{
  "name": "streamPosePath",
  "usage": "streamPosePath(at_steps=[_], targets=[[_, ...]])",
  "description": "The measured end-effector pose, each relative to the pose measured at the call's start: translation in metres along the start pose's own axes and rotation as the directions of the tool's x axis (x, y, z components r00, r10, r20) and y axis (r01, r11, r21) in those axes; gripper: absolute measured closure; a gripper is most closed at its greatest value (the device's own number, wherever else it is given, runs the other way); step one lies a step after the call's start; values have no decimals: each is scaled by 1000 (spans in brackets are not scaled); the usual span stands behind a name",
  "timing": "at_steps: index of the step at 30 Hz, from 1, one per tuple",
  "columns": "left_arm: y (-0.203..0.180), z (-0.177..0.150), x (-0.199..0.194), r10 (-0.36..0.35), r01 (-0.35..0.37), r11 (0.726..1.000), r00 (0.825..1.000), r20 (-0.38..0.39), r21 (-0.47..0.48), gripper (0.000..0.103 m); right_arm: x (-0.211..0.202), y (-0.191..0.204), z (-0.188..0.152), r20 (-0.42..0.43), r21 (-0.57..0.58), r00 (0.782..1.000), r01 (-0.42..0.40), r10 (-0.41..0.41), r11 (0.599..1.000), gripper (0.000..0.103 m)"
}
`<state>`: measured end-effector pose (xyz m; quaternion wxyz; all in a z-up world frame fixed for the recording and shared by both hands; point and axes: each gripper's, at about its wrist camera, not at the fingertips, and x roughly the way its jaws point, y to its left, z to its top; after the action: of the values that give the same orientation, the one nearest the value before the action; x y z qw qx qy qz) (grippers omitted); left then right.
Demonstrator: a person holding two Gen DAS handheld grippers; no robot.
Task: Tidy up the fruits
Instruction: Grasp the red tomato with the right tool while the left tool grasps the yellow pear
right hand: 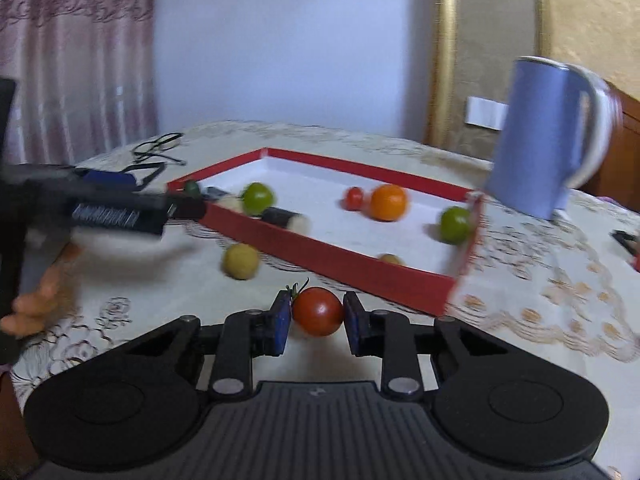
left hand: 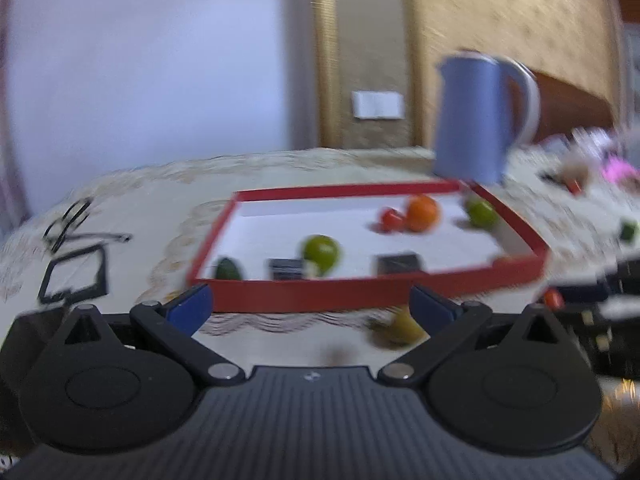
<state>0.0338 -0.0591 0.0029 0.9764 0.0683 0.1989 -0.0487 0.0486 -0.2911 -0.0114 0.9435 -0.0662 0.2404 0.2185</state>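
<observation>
- Holding a red tomato (right hand: 318, 311) between its two blue pads, the right gripper (right hand: 316, 320) sits just in front of the red tray's (right hand: 320, 254) near wall; the jaws are narrowed to the tomato's width, and its green stem sticks up by the left pad. The grip looks like a carry toward the tray, where the other fruit is gathered.
- The left gripper (left hand: 310, 308) is spread wide and holds nothing. It faces the tray's near wall (left hand: 304, 294), probably so it can reach for loose fruit while the right one is busy.
- A yellow-green fruit (right hand: 241, 261) lies on the tablecloth (right hand: 532, 280) just outside the tray, near the left gripper's right finger in that gripper's own view (left hand: 400, 326); it seems the next piece to collect.
- Inside the tray sit an orange (right hand: 388, 202), a small red tomato (right hand: 354, 198) just beside it, a green fruit (right hand: 258, 198) toward the left end, another green fruit (right hand: 456, 224) at the right corner, and a small dark green piece (right hand: 192, 188) in the far left corner. Two dark blocks (left hand: 400, 263) also lie there; blur hides what they are.
- A blue kettle (right hand: 548, 136) stands beyond the tray's far right corner, out of the way of the approach.
- Eyeglasses (right hand: 158, 146) rest on the cloth to the tray's left, well apart from the fruit.
</observation>
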Motion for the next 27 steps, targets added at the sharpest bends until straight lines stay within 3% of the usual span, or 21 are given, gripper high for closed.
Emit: streamPosePath(at_steps=[2, 8, 10, 14, 21, 27], targets=[[-16, -1, 3, 3, -3, 999, 1000, -6, 54, 0, -3, -6, -1, 0, 9, 1000, 16, -16, 1000, 75], [-42, -4, 20, -32, 43, 992, 995, -96, 119, 22, 0, -18, -9, -11, 52, 1000, 16, -15, 999, 75], [-47, -4, 22, -38, 54, 988, 993, -114, 142, 35, 3, -19, -10, -19, 57, 1000, 13, -12, 998, 75], [-50, -3, 31, -92, 110, 987, 983, -158, 114, 74, 3, -18, -11, -20, 56, 1000, 12, -11, 998, 75], [-49, -2, 31, -100, 114, 990, 982, -160, 81, 76, 6, -20, -12, -34, 74, 999, 7, -5, 997, 75], [-39, 2, 23, -36, 45, 997, 989, -143, 57, 76, 6, -24, -12, -33, 95, 999, 1, 2, 995, 75]])
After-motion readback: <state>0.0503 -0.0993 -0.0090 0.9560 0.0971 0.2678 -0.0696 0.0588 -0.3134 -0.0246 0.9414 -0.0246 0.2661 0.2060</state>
